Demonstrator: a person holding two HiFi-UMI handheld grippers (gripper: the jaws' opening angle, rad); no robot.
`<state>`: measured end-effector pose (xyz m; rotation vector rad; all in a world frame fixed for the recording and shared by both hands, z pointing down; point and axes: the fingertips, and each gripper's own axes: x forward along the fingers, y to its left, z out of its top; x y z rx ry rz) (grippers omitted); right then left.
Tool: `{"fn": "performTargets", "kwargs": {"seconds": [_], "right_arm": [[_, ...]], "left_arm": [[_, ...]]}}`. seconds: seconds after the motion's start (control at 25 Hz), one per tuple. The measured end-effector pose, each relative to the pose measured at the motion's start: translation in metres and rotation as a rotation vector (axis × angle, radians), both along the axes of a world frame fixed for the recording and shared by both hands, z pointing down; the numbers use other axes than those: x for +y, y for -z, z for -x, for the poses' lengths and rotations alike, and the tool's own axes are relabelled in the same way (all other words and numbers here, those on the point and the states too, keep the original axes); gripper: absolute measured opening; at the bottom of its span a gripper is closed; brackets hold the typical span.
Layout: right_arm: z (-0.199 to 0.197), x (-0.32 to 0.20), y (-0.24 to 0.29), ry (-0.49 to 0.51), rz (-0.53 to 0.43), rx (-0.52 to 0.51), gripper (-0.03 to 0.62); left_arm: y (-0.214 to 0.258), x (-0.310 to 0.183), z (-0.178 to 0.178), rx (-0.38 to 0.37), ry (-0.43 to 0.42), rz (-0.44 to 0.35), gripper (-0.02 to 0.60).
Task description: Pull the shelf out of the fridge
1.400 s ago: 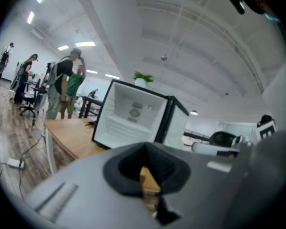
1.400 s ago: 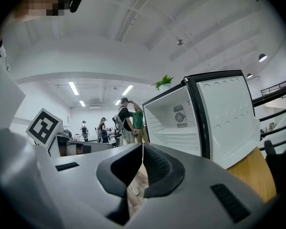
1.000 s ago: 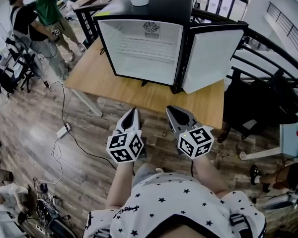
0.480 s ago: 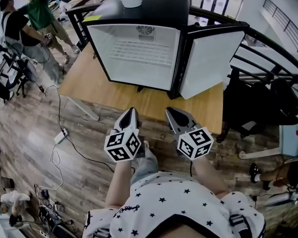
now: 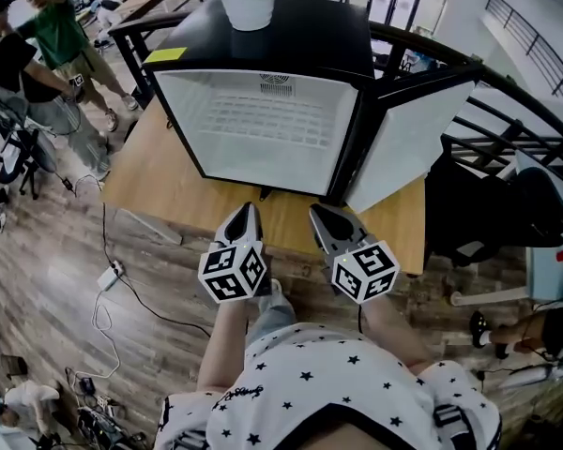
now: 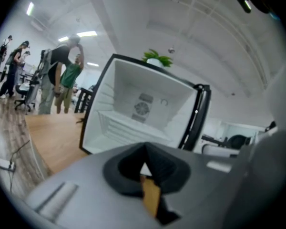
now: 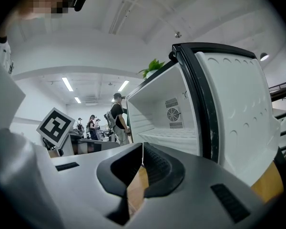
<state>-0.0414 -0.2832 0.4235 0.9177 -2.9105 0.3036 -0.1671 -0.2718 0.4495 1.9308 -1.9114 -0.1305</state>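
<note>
since the earlier frame the black-cased compact fridge with the white interior (image 5: 263, 129) has grown larger and sits lower in the head view, so the camera has come nearer; both grippers keep much the same place in frame.

left gripper (image 5: 248, 212): jaws pressed together, nothing between them. right gripper (image 5: 319, 214): jaws likewise closed tip to tip, empty. both point toward the fridge opening and are apart from it; in the head view their tips overlap the near edge of the light wooden table (image 5: 155, 176) on which the fridge stands.

fridge door, white inside with a black rim (image 5: 413, 125), stands open at the right. the white wire shelf (image 5: 267, 120) lies flat inside the cabinet, fully seated, below the round rear vent.

on the fridge top: a white plant pot with green leaves (image 5: 249, 6) and a yellow note (image 5: 166, 54). two people (image 5: 38, 54) stand at the far left, well apart from the table.
</note>
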Motion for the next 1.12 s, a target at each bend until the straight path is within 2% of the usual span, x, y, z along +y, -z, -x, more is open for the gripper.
{"fn": "performTargets", "kwargs": {"seconds": [0.36, 0.64, 0.84, 0.96, 1.12], "right_arm": [[0.027, -0.038, -0.002, -0.041, 0.012, 0.019, 0.021], [0.046, -0.068, 0.0, -0.063, 0.011, 0.035, 0.021], [0.052, -0.071, -0.002, -0.097, 0.01, 0.032, 0.021], [0.053, -0.075, -0.005, -0.124, 0.017, 0.031, 0.021], [0.052, -0.081, -0.009, -0.159, 0.029, 0.029, 0.021]], "left_arm": [[-0.006, -0.051, 0.028, 0.012, -0.049, 0.018, 0.006], [-0.007, -0.095, 0.043, 0.083, -0.092, 0.015, 0.006], [-0.013, -0.108, 0.05, 0.182, -0.119, 0.011, 0.008], [-0.017, -0.12, 0.05, 0.285, -0.14, 0.008, 0.012], [-0.018, -0.138, 0.045, 0.465, -0.189, -0.025, 0.1]]}}
